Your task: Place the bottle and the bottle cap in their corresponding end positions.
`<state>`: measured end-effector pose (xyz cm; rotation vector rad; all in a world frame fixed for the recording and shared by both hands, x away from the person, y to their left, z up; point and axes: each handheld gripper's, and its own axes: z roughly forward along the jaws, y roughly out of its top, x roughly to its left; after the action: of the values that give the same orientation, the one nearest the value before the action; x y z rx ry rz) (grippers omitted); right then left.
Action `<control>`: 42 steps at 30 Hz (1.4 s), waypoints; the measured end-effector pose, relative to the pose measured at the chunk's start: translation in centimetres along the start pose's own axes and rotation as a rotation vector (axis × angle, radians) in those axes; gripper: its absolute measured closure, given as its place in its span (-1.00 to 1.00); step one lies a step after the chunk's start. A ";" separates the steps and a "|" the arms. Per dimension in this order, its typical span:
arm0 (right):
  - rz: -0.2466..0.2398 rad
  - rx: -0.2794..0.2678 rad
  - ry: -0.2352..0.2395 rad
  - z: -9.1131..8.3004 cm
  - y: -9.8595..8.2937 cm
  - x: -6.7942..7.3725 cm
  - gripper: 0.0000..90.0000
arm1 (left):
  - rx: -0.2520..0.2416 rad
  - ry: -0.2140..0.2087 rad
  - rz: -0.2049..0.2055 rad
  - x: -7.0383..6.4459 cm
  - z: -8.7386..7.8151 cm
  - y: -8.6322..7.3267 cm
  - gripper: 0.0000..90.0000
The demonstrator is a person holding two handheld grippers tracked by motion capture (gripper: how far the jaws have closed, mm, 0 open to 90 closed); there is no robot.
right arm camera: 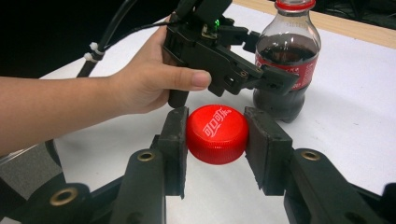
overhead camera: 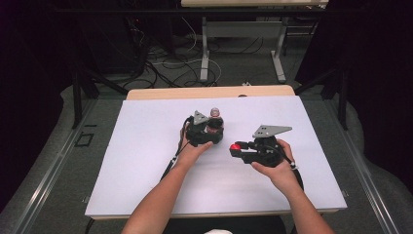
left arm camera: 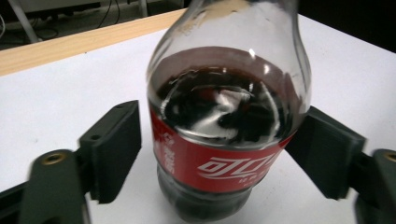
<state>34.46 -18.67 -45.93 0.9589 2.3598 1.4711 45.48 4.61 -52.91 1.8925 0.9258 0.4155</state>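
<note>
A cola bottle [overhead camera: 215,116] [left arm camera: 224,93] [right arm camera: 287,51] with a red label stands upright on the white sheet, partly filled with dark drink. My left gripper [overhead camera: 213,128] [left arm camera: 219,149] [right arm camera: 266,58] is open around its body. One jaw touches the bottle's side and the other stands a narrow gap off it. My right gripper [overhead camera: 237,148] [right arm camera: 216,135] is shut on a red bottle cap [overhead camera: 235,146] [right arm camera: 217,133], held flat between its pads. The cap is a short way to the right of the bottle and nearer to me.
The white sheet [overhead camera: 146,161] covers most of the table, with a wooden strip [overhead camera: 195,92] bare at the far edge. Beyond it are the metal legs of another table [overhead camera: 204,53] and loose cables [overhead camera: 170,63] on the floor. Dark curtains flank both sides.
</note>
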 end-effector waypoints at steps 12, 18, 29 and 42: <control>-0.043 0.084 0.019 4.7 -1.8 0.7 0.37 | 0.003 0.005 -0.026 0.6 -2.7 -0.4 -0.99; -0.056 0.149 0.022 7.2 -3.0 0.7 0.37 | -0.013 0.008 -0.061 1.1 -4.5 -1.0 -0.99; -0.079 0.232 0.025 9.7 -4.4 1.1 0.36 | 0.002 0.006 -0.116 1.1 -7.6 -2.7 -0.99; -0.100 0.315 0.038 10.8 -5.2 1.0 0.29 | 0.030 0.014 -0.128 0.7 -9.9 -4.6 -0.99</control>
<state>36.72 -11.68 -55.43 0.8684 2.6779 1.1122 37.77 12.36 -52.11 1.8469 1.0613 0.3403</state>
